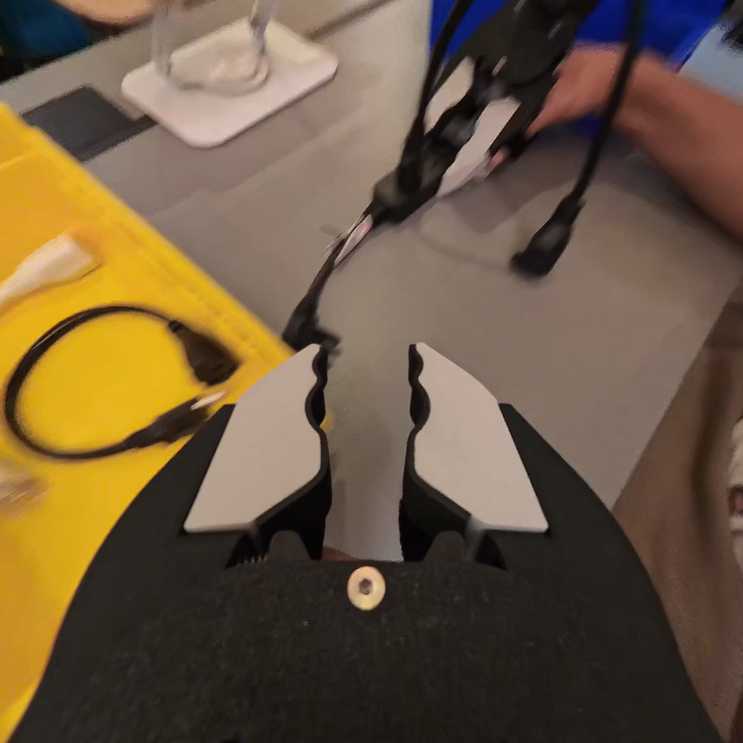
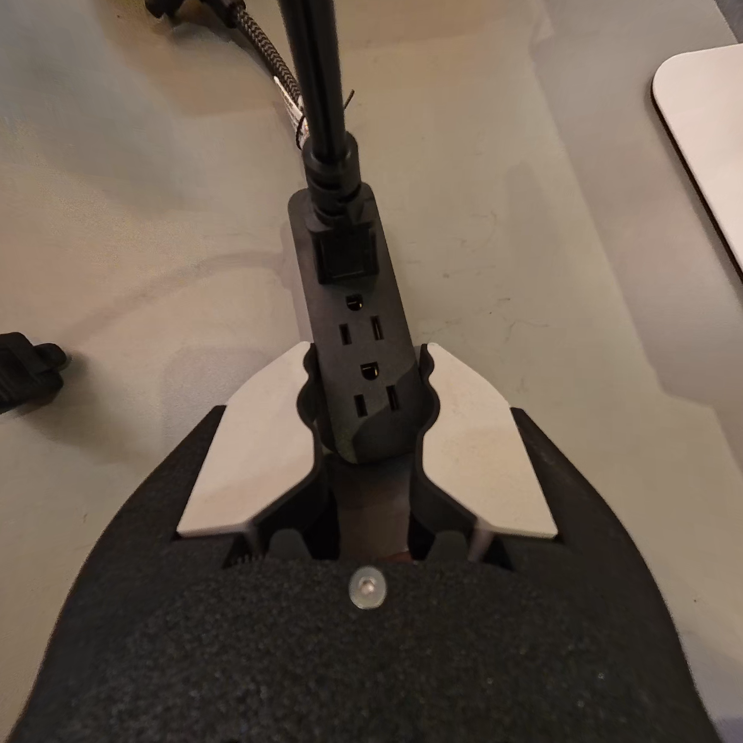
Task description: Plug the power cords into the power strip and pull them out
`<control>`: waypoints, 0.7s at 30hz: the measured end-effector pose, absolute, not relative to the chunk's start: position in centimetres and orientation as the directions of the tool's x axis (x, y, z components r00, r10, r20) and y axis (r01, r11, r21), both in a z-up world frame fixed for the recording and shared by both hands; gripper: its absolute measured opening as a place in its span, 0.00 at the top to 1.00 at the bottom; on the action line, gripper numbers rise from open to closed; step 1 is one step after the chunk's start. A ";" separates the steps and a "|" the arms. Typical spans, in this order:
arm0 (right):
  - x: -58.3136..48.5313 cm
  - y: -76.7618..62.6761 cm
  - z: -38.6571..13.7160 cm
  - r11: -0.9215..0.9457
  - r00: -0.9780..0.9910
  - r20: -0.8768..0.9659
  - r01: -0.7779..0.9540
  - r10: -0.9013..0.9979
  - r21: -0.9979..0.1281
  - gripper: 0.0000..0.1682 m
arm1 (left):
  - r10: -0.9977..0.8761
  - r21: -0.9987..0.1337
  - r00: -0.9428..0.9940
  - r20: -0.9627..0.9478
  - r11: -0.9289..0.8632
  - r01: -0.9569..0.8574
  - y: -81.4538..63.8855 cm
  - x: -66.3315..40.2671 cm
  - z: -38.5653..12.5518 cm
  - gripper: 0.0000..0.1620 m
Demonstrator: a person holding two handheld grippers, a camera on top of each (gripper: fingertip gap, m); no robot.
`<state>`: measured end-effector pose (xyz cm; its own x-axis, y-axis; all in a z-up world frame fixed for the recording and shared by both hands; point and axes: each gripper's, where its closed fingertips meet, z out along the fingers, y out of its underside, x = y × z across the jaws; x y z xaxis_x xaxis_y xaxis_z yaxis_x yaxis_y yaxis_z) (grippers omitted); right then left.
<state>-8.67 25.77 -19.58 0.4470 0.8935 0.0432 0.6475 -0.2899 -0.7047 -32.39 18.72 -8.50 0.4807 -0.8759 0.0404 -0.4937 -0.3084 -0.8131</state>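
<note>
1. Left wrist view is motion-blurred; far items are soft. The right hand-held gripper (image 1: 462, 161) appears there only as a dark smear w/ cords hanging from it.
2. Right hand-held gripper (image 2: 368, 386) pinches the power strip (image 2: 354, 341) at its near end, jaws pressed on both sides.
3. Power strip: flat, matte black, 2 free outlets showing; a black plug (image 2: 345, 249) sits in the far outlet, its cord (image 2: 321, 80) cut off at the top edge.
4. Braided cable (image 2: 281, 76) runs behind the strip, partly hidden.
5. Left hand-held gripper (image 1: 366, 374) is spread, nothing between its fingers, above bare grey tabletop (image 1: 462, 321) w/ open room ahead.
6. Yellow bin (image 1: 100, 362) at left holds a looped black short cord (image 1: 80, 362).
7. White mat (image 2: 707, 140) is cut off at right.
</note>
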 end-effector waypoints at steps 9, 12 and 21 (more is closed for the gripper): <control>-8.6 25.7 -19.6 -0.291 0.447 0.042 0.647 0.893 -0.705 0.72 | -0.951 -0.272 0.169 -0.258 -0.096 -0.957 28.9 -41.6 -14.8 0.74; -8.6 25.7 -19.6 -0.292 0.447 0.040 0.647 0.893 -0.705 0.72 | -0.981 -0.130 0.042 -0.192 -0.018 -0.991 30.1 -42.2 -17.4 0.73; -8.6 25.7 -19.5 -0.294 0.448 0.038 0.646 0.893 -0.704 0.72 | -0.980 -0.114 -0.093 -0.176 0.114 -0.987 30.1 -42.4 -18.8 0.87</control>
